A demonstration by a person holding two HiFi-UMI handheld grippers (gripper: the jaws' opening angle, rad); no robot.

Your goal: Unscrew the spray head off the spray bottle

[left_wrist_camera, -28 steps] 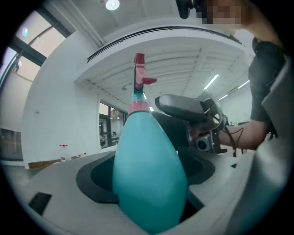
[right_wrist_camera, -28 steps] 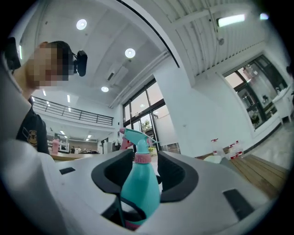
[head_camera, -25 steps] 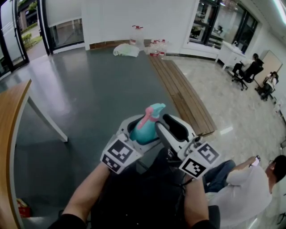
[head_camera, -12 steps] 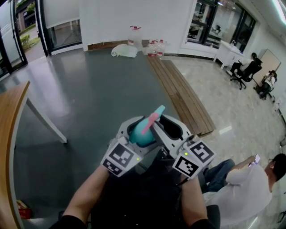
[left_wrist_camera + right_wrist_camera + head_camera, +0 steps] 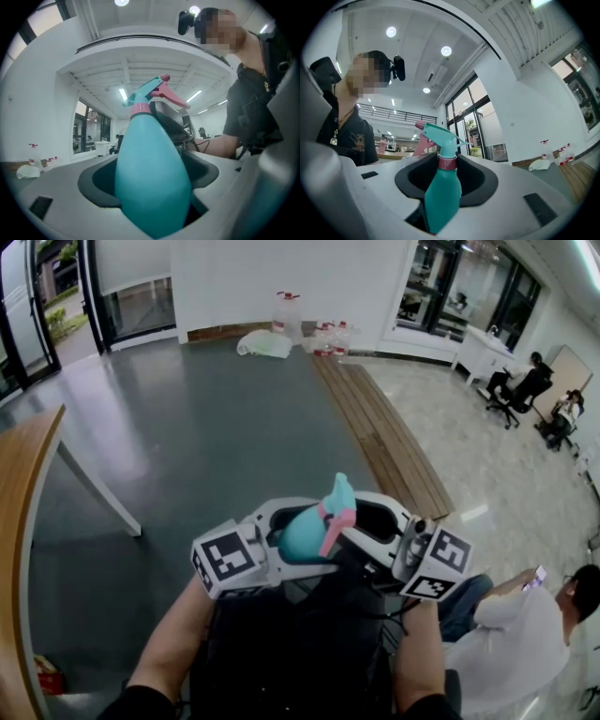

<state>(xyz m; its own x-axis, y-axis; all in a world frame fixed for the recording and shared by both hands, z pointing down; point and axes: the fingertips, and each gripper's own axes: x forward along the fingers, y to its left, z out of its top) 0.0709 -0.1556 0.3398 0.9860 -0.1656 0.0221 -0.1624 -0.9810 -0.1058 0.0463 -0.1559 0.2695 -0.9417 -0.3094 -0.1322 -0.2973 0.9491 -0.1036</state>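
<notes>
A teal spray bottle [image 5: 302,532] with a teal spray head [image 5: 339,495] and pink trigger [image 5: 332,529] hangs in front of me between both grippers. My left gripper [image 5: 277,529] is shut on the bottle's fat body [image 5: 152,178], which fills the gap between its jaws. My right gripper [image 5: 371,521] comes in from the right at the bottle's upper part. Its jaws are closing, and the bottle [image 5: 440,192] with its pink collar [image 5: 446,162] stands between them. A dark gap still shows beside the bottle, so I see no pad pressing on it.
A wooden table [image 5: 23,521] runs down the left. A long wooden bench [image 5: 384,437] lies on the grey floor ahead. Water jugs [image 5: 286,310] and a white bag [image 5: 265,344] sit by the far wall. A seated person [image 5: 525,624] is at lower right.
Both grippers have turned and spread apart, the left cube going left and the right cube going right and up. The spray head has swung round, so its trigger now hangs toward me.
</notes>
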